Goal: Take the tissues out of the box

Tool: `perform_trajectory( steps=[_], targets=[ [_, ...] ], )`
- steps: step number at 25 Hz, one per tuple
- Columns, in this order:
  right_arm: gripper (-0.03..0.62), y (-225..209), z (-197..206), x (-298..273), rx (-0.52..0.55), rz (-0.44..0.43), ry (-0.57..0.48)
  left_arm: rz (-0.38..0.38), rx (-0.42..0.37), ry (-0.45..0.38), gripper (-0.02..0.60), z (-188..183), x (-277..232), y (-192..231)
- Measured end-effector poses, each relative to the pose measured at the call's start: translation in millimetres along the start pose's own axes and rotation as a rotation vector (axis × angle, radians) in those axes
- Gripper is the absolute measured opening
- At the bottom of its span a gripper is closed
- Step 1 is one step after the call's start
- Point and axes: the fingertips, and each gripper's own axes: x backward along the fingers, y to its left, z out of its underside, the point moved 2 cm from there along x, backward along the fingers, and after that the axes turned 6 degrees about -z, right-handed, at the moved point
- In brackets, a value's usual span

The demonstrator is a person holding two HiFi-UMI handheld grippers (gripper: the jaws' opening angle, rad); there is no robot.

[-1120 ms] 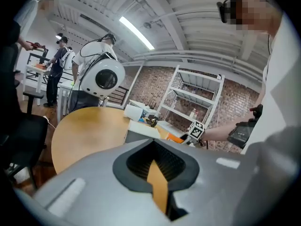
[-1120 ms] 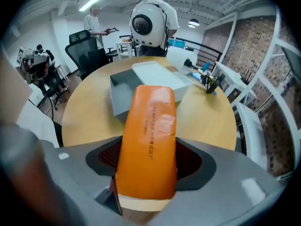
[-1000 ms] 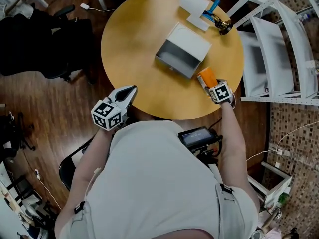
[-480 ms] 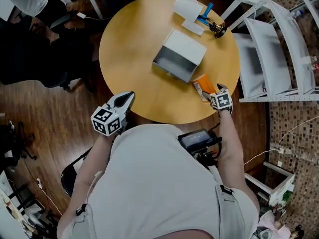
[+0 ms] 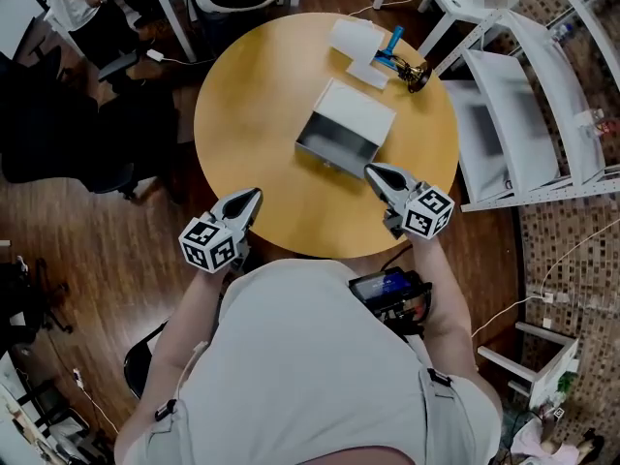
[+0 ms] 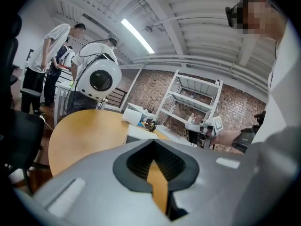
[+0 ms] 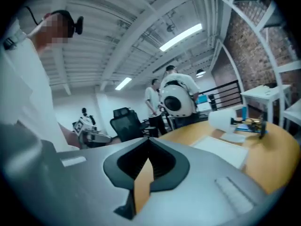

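Tissue removal looks not yet begun.
The left gripper (image 5: 254, 198) hovers closed and empty at the round yellow wooden table's (image 5: 247, 95) near edge. The white-topped grey rectangular box (image 5: 347, 124) sits mid-table, with no tissue showing. The right gripper (image 5: 373, 171), closed and empty, points just beside it.

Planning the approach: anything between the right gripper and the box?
Nothing visible. The right gripper, jaws together, points at the box; only bare table lies between them.
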Motion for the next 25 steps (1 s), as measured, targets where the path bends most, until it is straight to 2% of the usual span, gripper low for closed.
perform_trajectory(
  steps=[3,6,16,20,25],
  targets=[
    [0.000,43,-3,-23,0.054,-0.142,-0.010,-0.002,-0.009,-0.008,0.000,0,10,0],
    [0.000,61,-7,-36,0.089,-0.199,-0.023,-0.011,-0.018,-0.022,0.000,-5,16,5],
    [0.000,61,-8,-56,0.105,-0.270,0.019,-0.030,-0.024,-0.039,0.000,-6,24,17],
    [0.000,59,-7,-38,0.105,-0.265,0.009,-0.018,-0.024,-0.035,0.000,3,14,3],
    [0.000,65,-6,-53,0.119,-0.278,0.002,-0.019,-0.047,-0.043,0.000,-4,20,9]
  ],
)
